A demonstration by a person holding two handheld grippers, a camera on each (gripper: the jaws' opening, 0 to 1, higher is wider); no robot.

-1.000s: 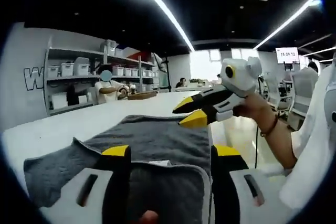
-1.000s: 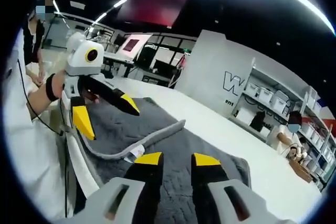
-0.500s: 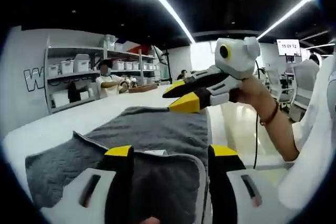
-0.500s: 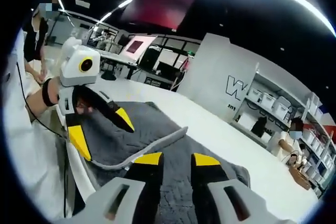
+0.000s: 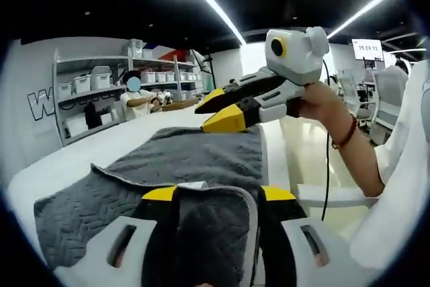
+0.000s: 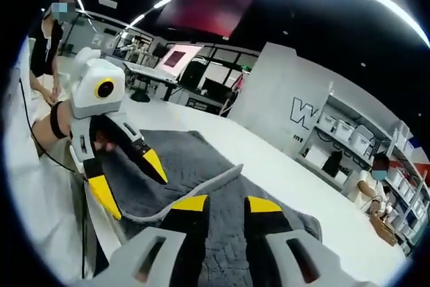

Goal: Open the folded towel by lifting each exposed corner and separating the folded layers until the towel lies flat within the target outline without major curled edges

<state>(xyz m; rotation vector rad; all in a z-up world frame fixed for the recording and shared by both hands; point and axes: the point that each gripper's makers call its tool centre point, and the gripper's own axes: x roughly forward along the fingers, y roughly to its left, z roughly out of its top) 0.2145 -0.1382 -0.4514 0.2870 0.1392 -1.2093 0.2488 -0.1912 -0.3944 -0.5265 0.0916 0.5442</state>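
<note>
Open-plan workshop, storage shelves (image 5: pixel 87 92) behind, white worktop (image 6: pixel 282 166). Grey towel (image 5: pixel 181 159) lies on it, still partly folded, near flap with pale trim raised. Left claw (image 5: pixel 209 196) jaws sit either side of that flap, seemingly pinching it. Right claw (image 6: pixel 220 205) jaws stand slightly apart over the towel, holding nothing; cannot tell for sure. Risk: flap slips from a shallow pinch, or both layers lift together and edge curls.
</note>
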